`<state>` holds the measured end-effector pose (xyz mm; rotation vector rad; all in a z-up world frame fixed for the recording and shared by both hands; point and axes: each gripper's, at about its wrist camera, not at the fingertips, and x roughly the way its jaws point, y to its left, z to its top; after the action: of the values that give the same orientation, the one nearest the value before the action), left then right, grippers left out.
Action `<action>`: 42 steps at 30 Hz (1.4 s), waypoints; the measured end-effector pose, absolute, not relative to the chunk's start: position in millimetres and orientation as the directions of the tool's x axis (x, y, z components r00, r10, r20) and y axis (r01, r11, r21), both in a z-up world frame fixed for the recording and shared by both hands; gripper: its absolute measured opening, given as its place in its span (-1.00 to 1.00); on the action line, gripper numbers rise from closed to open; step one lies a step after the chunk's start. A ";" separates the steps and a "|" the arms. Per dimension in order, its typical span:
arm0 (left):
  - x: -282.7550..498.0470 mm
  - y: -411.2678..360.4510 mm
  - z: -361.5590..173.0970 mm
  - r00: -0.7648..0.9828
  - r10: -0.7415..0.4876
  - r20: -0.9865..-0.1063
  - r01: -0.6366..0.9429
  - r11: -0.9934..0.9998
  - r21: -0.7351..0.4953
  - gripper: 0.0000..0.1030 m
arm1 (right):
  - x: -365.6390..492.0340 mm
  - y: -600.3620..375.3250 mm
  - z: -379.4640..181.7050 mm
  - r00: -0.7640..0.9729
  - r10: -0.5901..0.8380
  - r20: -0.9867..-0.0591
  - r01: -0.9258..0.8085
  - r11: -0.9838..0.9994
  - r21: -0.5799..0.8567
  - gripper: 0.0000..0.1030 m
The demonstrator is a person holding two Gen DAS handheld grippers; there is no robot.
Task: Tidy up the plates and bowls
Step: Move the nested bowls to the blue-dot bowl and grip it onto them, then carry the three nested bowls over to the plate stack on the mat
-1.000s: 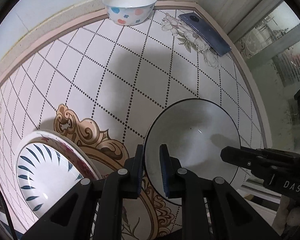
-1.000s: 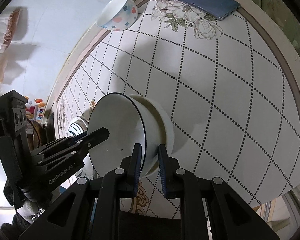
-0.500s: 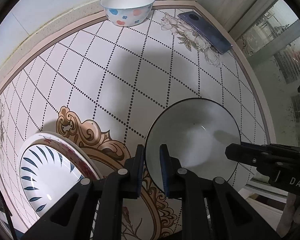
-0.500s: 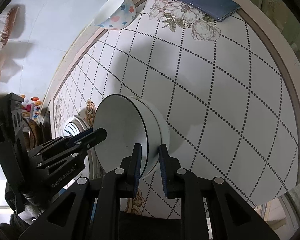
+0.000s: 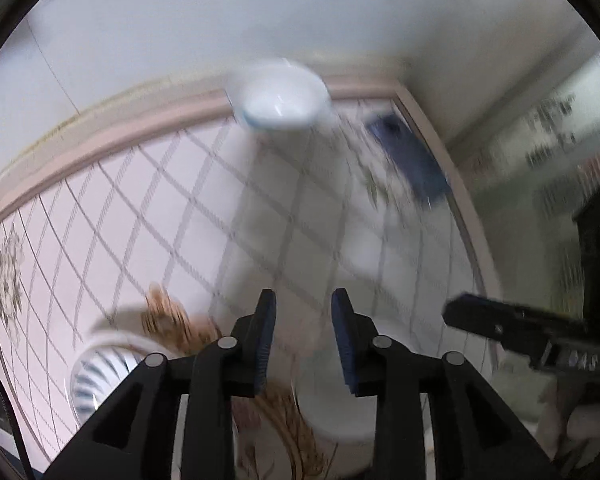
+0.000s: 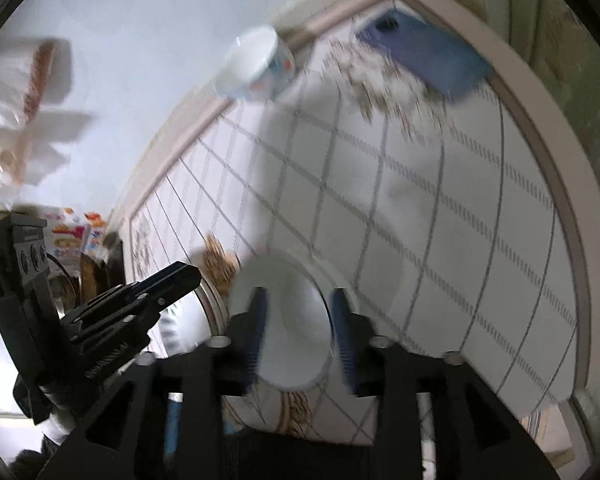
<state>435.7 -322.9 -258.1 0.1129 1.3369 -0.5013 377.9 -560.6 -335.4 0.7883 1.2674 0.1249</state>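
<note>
Grippers, left (image 5: 303, 332) and right (image 6: 298, 330), jaws just opening and empty, should rise straight off the white bowl (image 6: 288, 328) toward the spotted bowl (image 6: 256, 68) at twelve o'clock.

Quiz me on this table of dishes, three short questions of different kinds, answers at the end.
1. True or false: the spotted bowl stands at the far edge of the table, by the wall.
2. What lies in the table's corner? A) a spoon B) a blue phone C) a cup
3. Which dish stands beside the striped plate?

Key: 1 true; 2 B; 3 the large white bowl.
</note>
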 end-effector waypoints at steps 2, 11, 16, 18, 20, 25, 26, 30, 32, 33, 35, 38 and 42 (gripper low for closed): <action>468.3 -327.2 -259.9 0.159 -0.269 -0.950 0.373 0.907 -0.195 -0.47 | 402.7 -568.8 -330.5 0.357 0.490 -0.795 0.319 0.736 0.597 0.03; 587.0 -338.7 -309.1 0.094 -0.221 -0.971 0.219 0.956 -0.196 -0.47 | 528.0 -606.7 -352.2 0.435 0.458 -0.775 0.348 0.708 0.614 0.04; 616.8 -346.7 -331.0 0.043 -0.243 -0.969 0.182 0.956 -0.232 -0.47 | 583.0 -615.7 -381.0 0.419 0.460 -0.782 0.381 0.693 0.612 0.04; 623.6 -352.2 -338.9 0.033 -0.239 -0.970 0.194 0.954 -0.229 -0.48 | 595.2 -616.1 -391.7 0.405 0.466 -0.787 0.390 0.690 0.610 0.04; 629.3 -358.7 -347.4 0.028 -0.230 -0.973 0.205 0.954 -0.220 -0.48 | 606.5 -614.2 -404.7 0.382 0.478 -0.791 0.399 0.687 0.608 0.04; 631.4 -370.4 -354.3 0.058 -0.207 -0.977 0.245 0.951 -0.187 -0.76 | 624.3 -605.9 -423.7 0.370 0.515 -0.773 0.376 0.678 0.631 -0.54; 629.5 -372.2 -353.5 0.073 -0.197 -0.978 0.254 0.952 -0.172 -0.77 | 624.8 -603.2 -421.4 0.373 0.515 -0.771 0.370 0.680 0.633 -0.63; 627.7 -375.6 -351.3 0.090 -0.194 -0.977 0.267 0.950 -0.163 -0.77 | 629.0 -594.4 -412.8 0.369 0.473 -0.800 0.347 0.728 0.591 -0.69; 628.2 -375.8 -347.0 0.103 -0.194 -0.976 0.275 0.948 -0.159 -0.78 | 629.6 -590.7 -410.7 0.366 0.464 -0.807 0.343 0.738 0.581 -0.70; 625.7 -375.6 -343.2 0.111 -0.196 -0.974 0.283 0.946 -0.158 -0.78 | 630.4 -589.9 -411.8 0.366 0.464 -0.807 0.342 0.739 0.580 -0.70; 619.8 -376.1 -337.0 0.124 -0.194 -0.973 0.298 0.943 -0.150 -0.78 | 627.6 -588.8 -407.5 0.369 0.460 -0.808 0.339 0.743 0.577 -0.70; 610.5 -375.7 -328.0 0.139 -0.200 -0.970 0.312 0.938 -0.149 -0.78 | 617.3 -591.4 -398.5 0.376 0.449 -0.811 0.324 0.756 0.569 -0.70; 593.5 -369.5 -311.6 0.150 -0.219 -0.964 0.327 0.931 -0.161 -0.78 | 597.4 -589.2 -383.0 0.389 0.442 -0.808 0.312 0.762 0.568 -0.70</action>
<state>593.5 -369.5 -311.6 0.0934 1.3656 -0.3932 597.4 -589.2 -383.0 0.7455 1.1996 0.0933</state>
